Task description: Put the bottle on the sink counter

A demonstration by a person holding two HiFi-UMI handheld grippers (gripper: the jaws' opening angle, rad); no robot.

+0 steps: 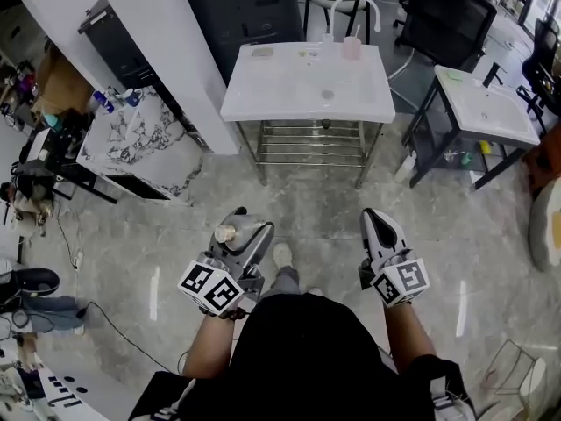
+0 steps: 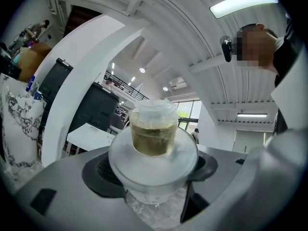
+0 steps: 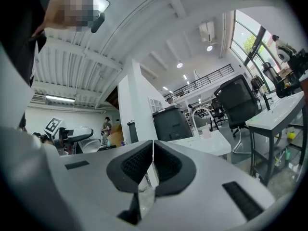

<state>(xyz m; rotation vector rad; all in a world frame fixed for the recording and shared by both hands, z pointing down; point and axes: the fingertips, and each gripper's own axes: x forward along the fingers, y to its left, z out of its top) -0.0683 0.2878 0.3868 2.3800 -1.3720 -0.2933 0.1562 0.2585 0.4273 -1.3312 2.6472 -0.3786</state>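
I'm holding the bottle [image 2: 153,138] in the left gripper [image 1: 248,226], whose jaws are standing wide with the black pads pressing on either side of its broad clear body. The yellowish liquid and the pale cap are showing above the pads. It seems to be sitting upright, though the wide lens is bending things and I'm not sure of its tilt. The bottle is hanging over the marble floor [image 1: 307,200], well apart from the sink worktop [image 1: 263,103] ahead.

What I'm worrying about first is the grip. The body is round and looks slick, and the pads are meeting it only at two narrow spots, so a jolt or a roll of the hand could let it twist or slide out onto the hard floor. The right gripper [image 3: 152,160] is empty with its jaws closed together, so it is offering no support underneath.

At the worktop itself, the middle is dipping into a shallow basin with a drain [image 1: 327,95], and a bottle set on that slope may topple. The back edge is carrying a faucet [image 1: 355,7] and a pink cup [image 1: 351,46], which a wide-open gripper could knock. Releasing too near the front rim is risking a fall as well.
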